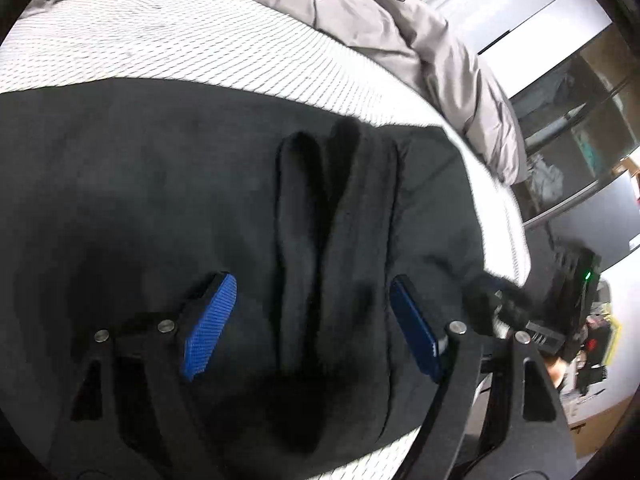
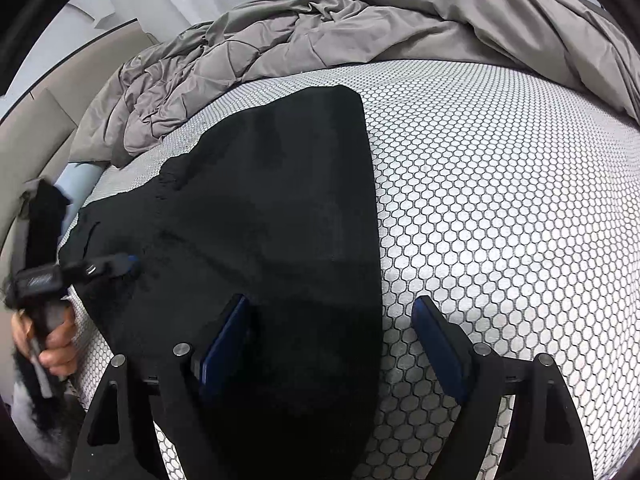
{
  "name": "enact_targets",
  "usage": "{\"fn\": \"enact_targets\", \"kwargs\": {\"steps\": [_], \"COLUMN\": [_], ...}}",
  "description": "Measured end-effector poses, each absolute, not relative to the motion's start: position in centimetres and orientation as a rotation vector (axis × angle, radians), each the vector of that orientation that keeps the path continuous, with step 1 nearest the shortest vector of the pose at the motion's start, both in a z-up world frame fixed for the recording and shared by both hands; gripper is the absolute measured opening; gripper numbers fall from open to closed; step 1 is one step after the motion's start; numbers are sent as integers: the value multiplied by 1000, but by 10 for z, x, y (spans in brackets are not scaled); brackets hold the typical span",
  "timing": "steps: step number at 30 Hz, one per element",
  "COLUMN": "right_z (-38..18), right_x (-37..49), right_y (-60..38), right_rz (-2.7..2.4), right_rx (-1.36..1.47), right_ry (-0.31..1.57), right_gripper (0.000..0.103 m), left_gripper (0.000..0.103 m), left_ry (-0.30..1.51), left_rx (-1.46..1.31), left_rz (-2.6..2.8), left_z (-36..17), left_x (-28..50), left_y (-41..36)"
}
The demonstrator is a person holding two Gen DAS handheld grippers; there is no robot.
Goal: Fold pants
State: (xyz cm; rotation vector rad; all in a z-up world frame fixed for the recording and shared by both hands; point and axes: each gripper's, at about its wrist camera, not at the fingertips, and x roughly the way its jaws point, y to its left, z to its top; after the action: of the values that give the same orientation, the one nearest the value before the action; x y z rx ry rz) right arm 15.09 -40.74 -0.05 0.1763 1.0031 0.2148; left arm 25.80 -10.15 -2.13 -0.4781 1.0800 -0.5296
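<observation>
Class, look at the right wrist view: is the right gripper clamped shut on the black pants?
No, the right gripper is open, its two blue pads wide apart over the edge of the pants on the mattress.

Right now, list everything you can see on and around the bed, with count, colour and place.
Black fabric pants: one, black, spread flat on the mattress, bunched ridges at one end.
White mattress with dark honeycomb pattern: one, white and grey, under the pants.
Grey quilted comforter: one, grey, crumpled along the far side of the mattress.
Left tool: one, black with blue pads, open, over the bunched end.
Right tool: one, black with blue pads, open, straddling the pants' edge.
</observation>
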Motion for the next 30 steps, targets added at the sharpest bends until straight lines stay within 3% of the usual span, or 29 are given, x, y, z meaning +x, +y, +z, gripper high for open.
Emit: {"fn": "enact_targets", "kwargs": {"steps": [2, 6, 12, 16, 17, 19, 21, 25, 30], "right_z": [-3, -8, -10, -12, -11, -11, -11, -11, -8], "right_x": [154, 157, 161, 164, 165, 164, 165, 164, 163], "right_y": [-408, -407, -397, -393, -390, -390, -388, -389, -388], "right_rz": [220, 225, 235, 229, 226, 221, 217, 218, 210], "right_rx": [191, 205, 175, 166, 164, 161, 159, 160, 161], "right_ry": [1009, 1021, 1029, 1030, 1030, 1031, 1030, 1029, 1019], "right_gripper": [84, 84, 86, 86, 86, 86, 86, 86, 86], "left_gripper": [76, 39, 14, 14, 16, 31, 32, 13, 8], "left_ry": [1082, 1094, 1024, 976, 987, 1049, 1078, 1037, 918], "left_rx": [-519, -539, -529, -523, -519, -517, -571, -630, -558], "left_rz": [-563, -521, -540, -583, -582, -559, -554, -551, -533], "left_z": [-22, -28, -15, -2, -6, -21, -37, -29, 6], "left_x": [265, 277, 269, 260, 261, 268, 273, 271, 257], "left_y": [-104, -109, -115, -117, -117, -119, -115, -109, -110]}}
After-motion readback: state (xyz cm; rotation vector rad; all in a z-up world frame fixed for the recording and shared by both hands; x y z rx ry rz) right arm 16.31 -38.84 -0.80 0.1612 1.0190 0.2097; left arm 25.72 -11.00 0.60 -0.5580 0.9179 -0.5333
